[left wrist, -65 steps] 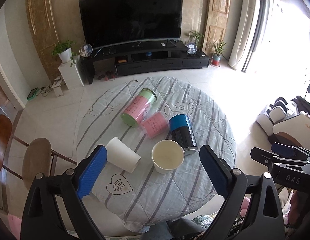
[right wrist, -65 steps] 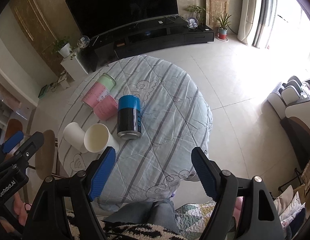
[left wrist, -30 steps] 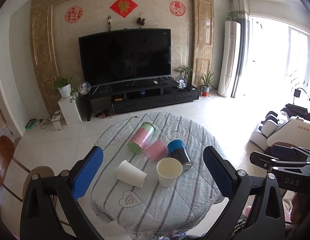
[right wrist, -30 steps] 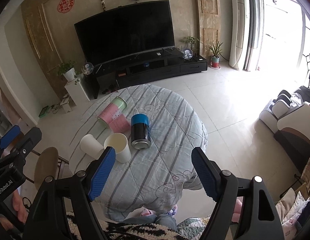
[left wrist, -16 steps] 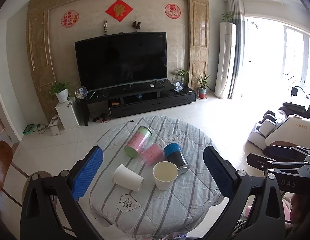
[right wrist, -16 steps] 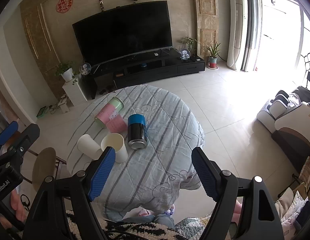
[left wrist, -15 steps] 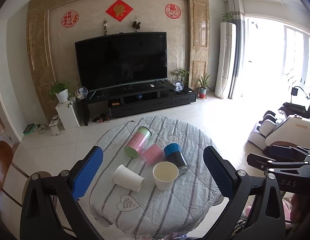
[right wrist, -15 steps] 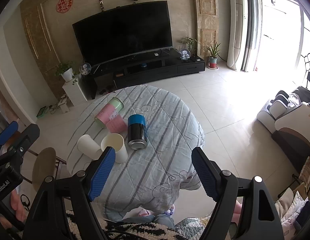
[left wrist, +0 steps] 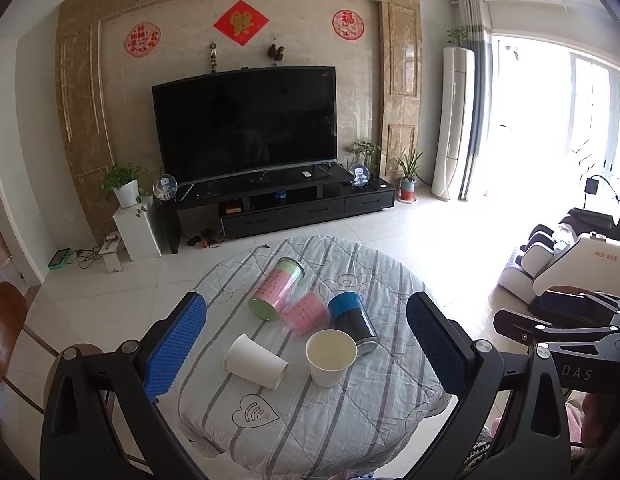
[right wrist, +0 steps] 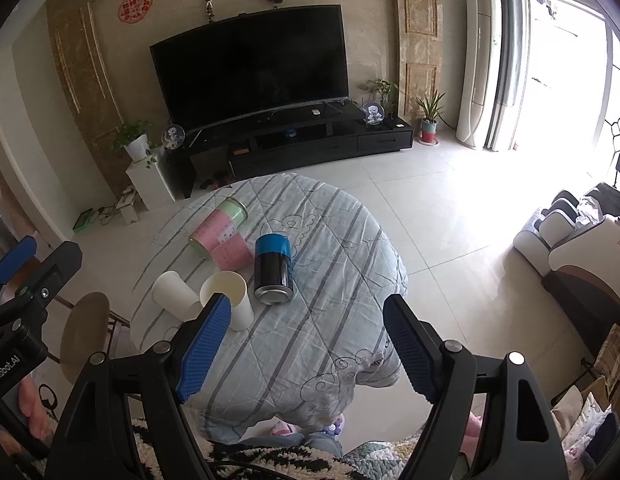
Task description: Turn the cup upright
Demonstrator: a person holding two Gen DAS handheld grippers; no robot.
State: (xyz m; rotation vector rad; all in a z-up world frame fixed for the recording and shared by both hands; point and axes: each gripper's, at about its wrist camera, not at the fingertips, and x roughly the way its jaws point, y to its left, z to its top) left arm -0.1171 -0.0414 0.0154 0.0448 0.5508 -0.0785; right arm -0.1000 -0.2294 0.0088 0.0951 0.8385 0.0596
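Observation:
A white paper cup [left wrist: 330,356] stands upright on the round table [left wrist: 350,432]; it also shows in the right wrist view [right wrist: 230,294]. A second white paper cup [left wrist: 255,366] lies on its side to its left, also in the right wrist view [right wrist: 172,292]. A blue-and-black can [left wrist: 352,322], a pink cup [left wrist: 305,312] and a pink-and-green canister [left wrist: 276,290] lie on their sides behind. My left gripper [left wrist: 306,344] is open and empty, held high above the table. My right gripper [right wrist: 306,344] is open and empty, back from the table's near edge.
The table wears a grey striped quilted cloth [right wrist: 330,320]. A wooden stool [right wrist: 86,336] stands at its left. A massage chair [left wrist: 574,256] is to the right. A TV [left wrist: 246,124] on a black stand is behind, across tiled floor.
Both grippers have risen and pulled back from the table, so the cups look smaller and more of the room shows. Nothing on the table has moved.

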